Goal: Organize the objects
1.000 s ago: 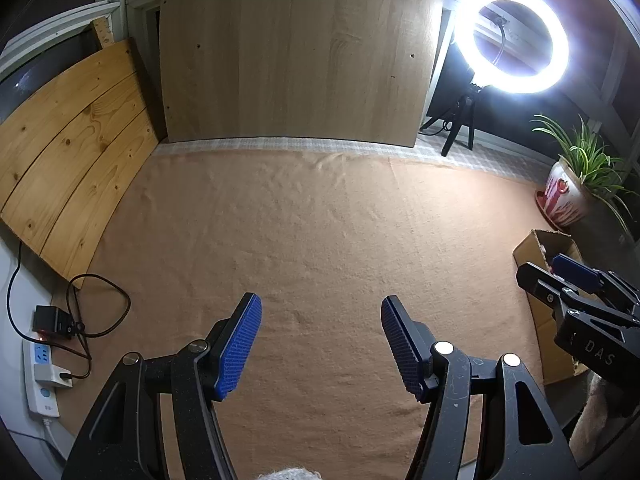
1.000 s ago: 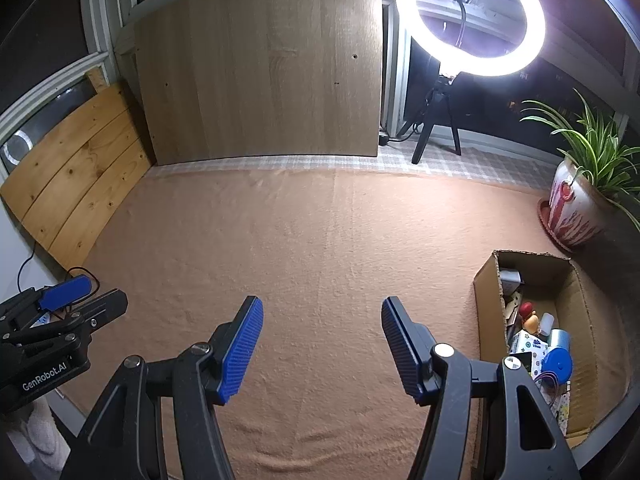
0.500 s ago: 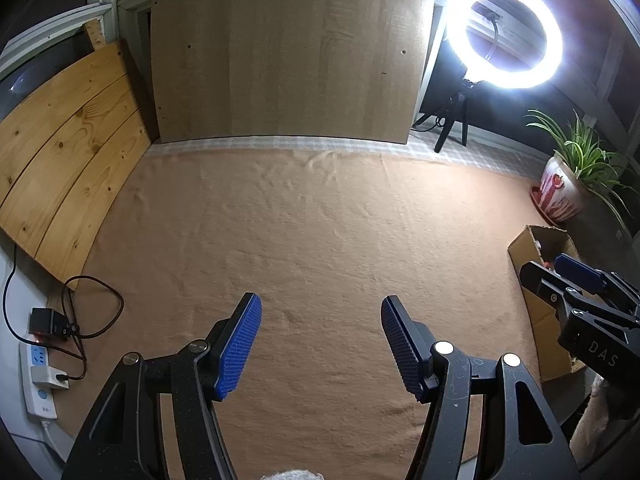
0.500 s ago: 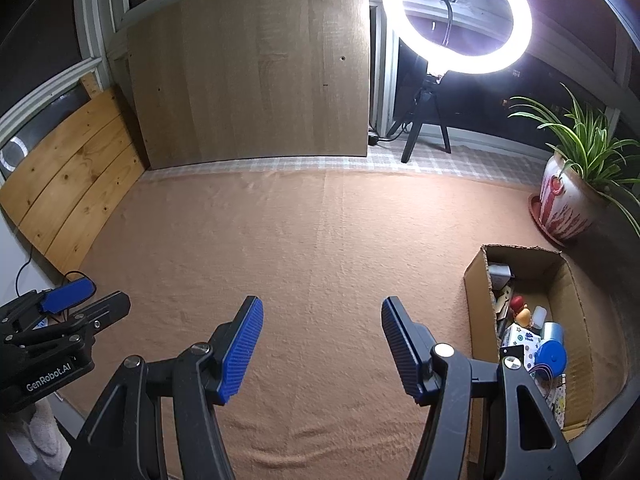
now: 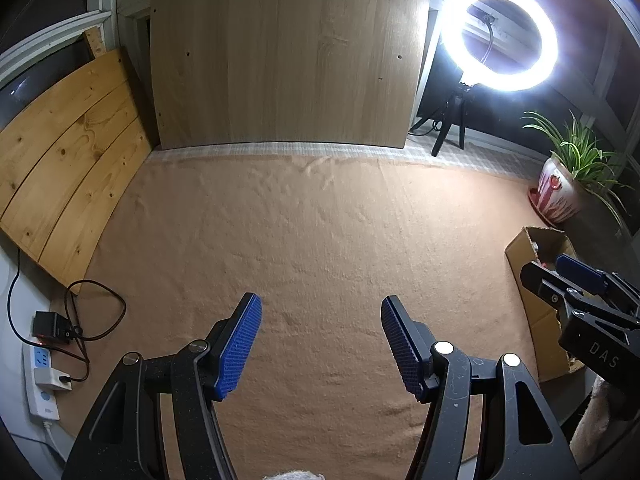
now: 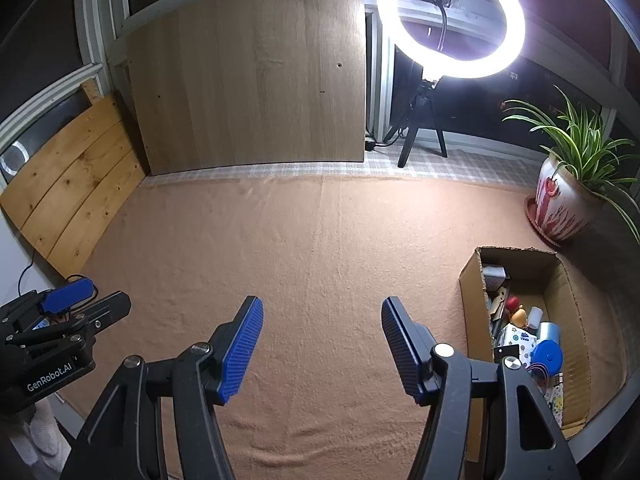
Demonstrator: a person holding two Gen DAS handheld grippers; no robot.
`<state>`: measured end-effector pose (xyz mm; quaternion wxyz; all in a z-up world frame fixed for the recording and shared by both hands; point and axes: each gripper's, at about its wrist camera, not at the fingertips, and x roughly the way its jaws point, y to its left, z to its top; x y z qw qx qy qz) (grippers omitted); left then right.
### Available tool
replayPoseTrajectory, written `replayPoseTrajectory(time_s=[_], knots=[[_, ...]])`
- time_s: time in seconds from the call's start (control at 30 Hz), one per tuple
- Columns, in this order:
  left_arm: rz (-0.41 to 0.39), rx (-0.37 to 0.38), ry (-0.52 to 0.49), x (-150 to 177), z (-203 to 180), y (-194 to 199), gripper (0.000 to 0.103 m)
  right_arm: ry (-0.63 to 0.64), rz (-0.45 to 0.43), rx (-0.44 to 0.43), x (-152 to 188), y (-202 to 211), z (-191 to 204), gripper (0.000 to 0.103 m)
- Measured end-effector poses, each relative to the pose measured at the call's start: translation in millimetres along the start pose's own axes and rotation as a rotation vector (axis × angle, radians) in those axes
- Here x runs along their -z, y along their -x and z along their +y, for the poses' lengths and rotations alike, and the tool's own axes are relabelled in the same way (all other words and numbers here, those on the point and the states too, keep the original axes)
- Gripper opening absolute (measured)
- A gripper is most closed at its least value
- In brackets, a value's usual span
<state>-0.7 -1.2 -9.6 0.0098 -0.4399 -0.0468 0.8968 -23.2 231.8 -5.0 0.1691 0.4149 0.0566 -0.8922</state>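
A cardboard box (image 6: 468, 280) stands at the right edge of the tan cloth (image 6: 312, 248), filled with several small items, among them a blue round lid (image 6: 547, 354), a red and yellow toy (image 6: 516, 312) and a patterned packet (image 6: 518, 338). My right gripper (image 6: 322, 338) hovers open over bare cloth left of the box, nothing between its blue pads. My left gripper (image 5: 321, 338) is open too, above bare cloth further left. The left wrist view catches only the box's near corner (image 5: 528, 248), behind the right gripper's fingers (image 5: 580, 272). The left gripper's fingers (image 6: 70, 298) show at the right wrist view's left edge.
A large wooden board (image 6: 256, 76) leans at the back and a pine plank panel (image 5: 68, 160) at the left. A ring light (image 6: 450, 20) on a tripod and a potted plant (image 6: 568, 196) stand at the back right. A power strip (image 5: 42, 380) with cables lies off the cloth's left edge.
Both views have shifted slightly: the ring light and box sit a little further left in frame than a second ago. Both grippers' jaws kept the same width.
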Motion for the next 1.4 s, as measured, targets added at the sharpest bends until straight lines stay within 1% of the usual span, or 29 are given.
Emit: replayPoseTrajectory(time_s=[0.57, 1.2, 1.3, 1.4], knots=[[0.004, 0.003, -0.006, 0, -1, 1, 0.066, 0.000, 0.012, -0.004, 1, -3, -1, 0.058], [0.020, 0.004, 0.001, -2, 3, -10, 0.066, 0.001, 0.028, -0.007, 0, -10, 2, 0.058], [0.025, 0.003, 0.003, -2, 3, -14, 0.070, 0.000, 0.034, -0.008, 0, -13, 2, 0.058], [0.035, 0.002, 0.007, -2, 5, -19, 0.071, 0.002, 0.044, -0.010, 1, -18, 2, 0.058]])
